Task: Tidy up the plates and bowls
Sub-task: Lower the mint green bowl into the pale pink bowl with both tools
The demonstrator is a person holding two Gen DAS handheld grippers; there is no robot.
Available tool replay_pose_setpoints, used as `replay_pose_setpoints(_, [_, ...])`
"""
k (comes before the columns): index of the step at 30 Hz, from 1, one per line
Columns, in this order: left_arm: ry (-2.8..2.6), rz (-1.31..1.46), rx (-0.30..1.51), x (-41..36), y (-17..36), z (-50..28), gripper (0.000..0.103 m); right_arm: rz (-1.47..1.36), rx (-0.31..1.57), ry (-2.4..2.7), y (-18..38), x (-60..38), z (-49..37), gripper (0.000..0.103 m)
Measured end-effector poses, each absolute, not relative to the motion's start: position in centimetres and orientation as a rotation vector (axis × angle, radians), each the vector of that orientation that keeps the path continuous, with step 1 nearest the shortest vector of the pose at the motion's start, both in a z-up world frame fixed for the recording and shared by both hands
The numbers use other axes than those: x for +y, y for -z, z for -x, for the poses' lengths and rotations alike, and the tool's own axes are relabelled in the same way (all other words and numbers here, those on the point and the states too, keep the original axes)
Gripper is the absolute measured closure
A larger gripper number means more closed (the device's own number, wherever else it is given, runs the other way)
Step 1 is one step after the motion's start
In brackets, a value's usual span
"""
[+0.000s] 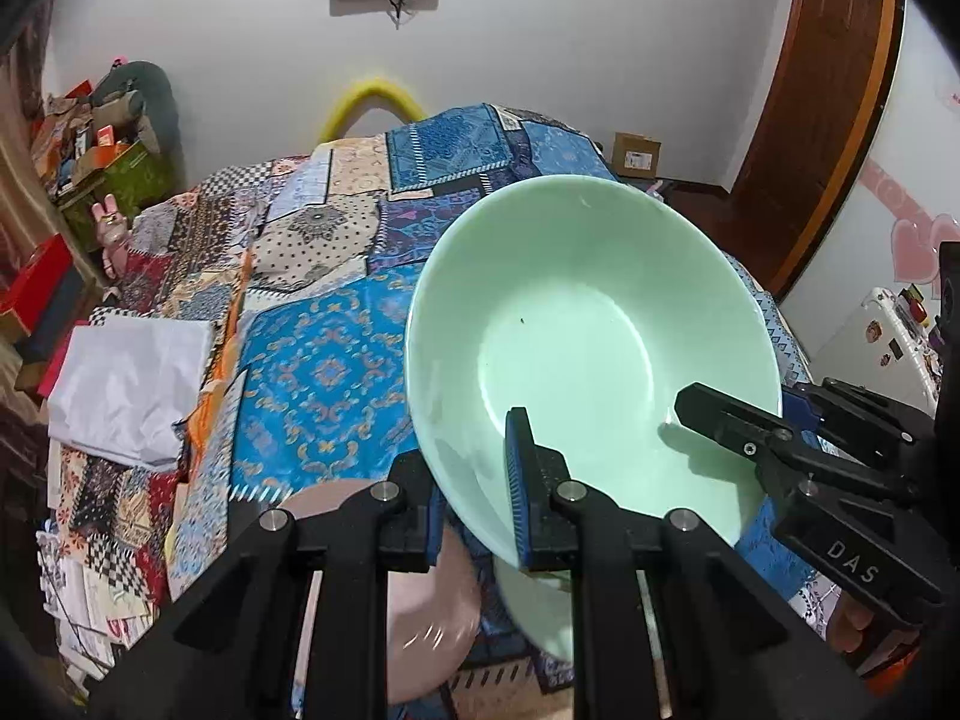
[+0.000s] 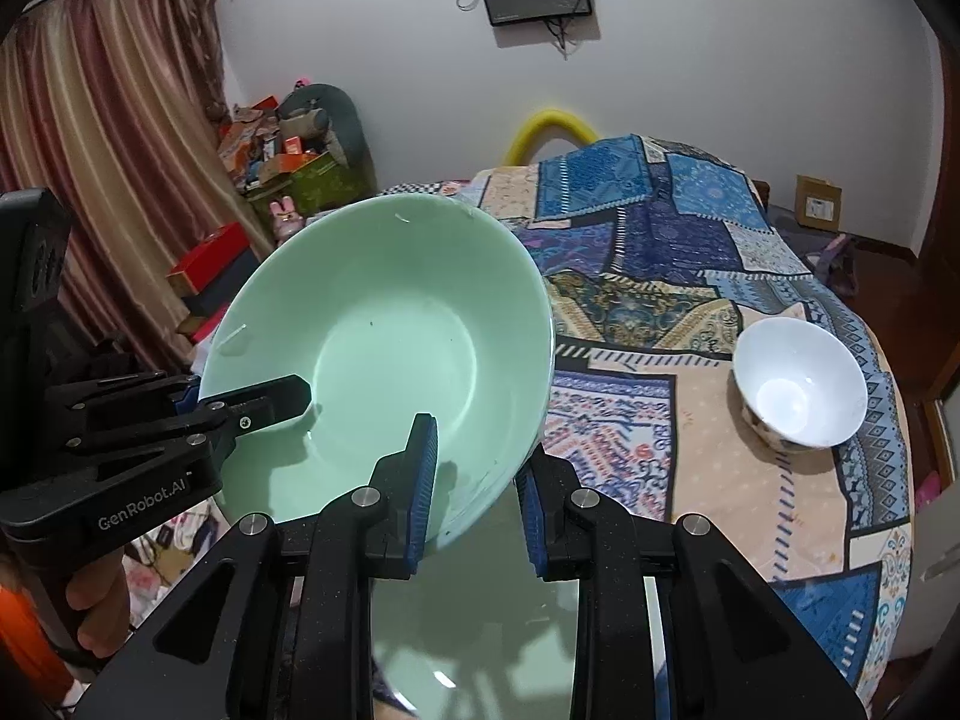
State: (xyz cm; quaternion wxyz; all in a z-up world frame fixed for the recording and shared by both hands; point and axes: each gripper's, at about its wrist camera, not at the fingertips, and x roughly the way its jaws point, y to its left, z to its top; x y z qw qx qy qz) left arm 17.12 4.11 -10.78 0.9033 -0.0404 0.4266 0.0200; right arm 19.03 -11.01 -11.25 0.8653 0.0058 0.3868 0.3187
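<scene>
A pale green bowl [image 1: 588, 324] [image 2: 384, 336] hangs tilted above the patchwork tablecloth [image 1: 324, 360], held by both grippers at its near rim. My left gripper [image 1: 474, 504] is shut on the rim, one blue pad inside and one outside; in the right wrist view the left gripper [image 2: 240, 402] shows at the bowl's left edge. My right gripper [image 2: 477, 498] is shut on the rim's lower right part, and the right gripper [image 1: 744, 414] shows from the left wrist view as well. Below the bowl lie a green plate [image 2: 480, 630] [image 1: 540, 606] and a pink dish [image 1: 420, 612].
A white bowl [image 2: 798, 384] stands on the tablecloth [image 2: 690, 420] at the right. A white folded cloth [image 1: 126, 390] lies at the table's left edge. Boxes and clutter [image 1: 90, 168] are piled by the curtain, and a cardboard box [image 1: 636, 156] sits on the floor by the wall.
</scene>
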Motion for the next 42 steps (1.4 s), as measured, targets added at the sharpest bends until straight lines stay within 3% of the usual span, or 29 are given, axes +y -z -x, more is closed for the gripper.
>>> replay_pose_setpoints(17, [-0.133,0.151,0.897,9.6,11.5,-10.1,0.086,0.022,0.838,-0.776,12.4,-6.1,-14.9,0.080])
replay_pose_setpoints(42, [-0.183,0.246,1.071,15.1,19.8,-7.9,0.086,0.056,1.043,-0.834,19.3,-0.7,-13.3,0.080])
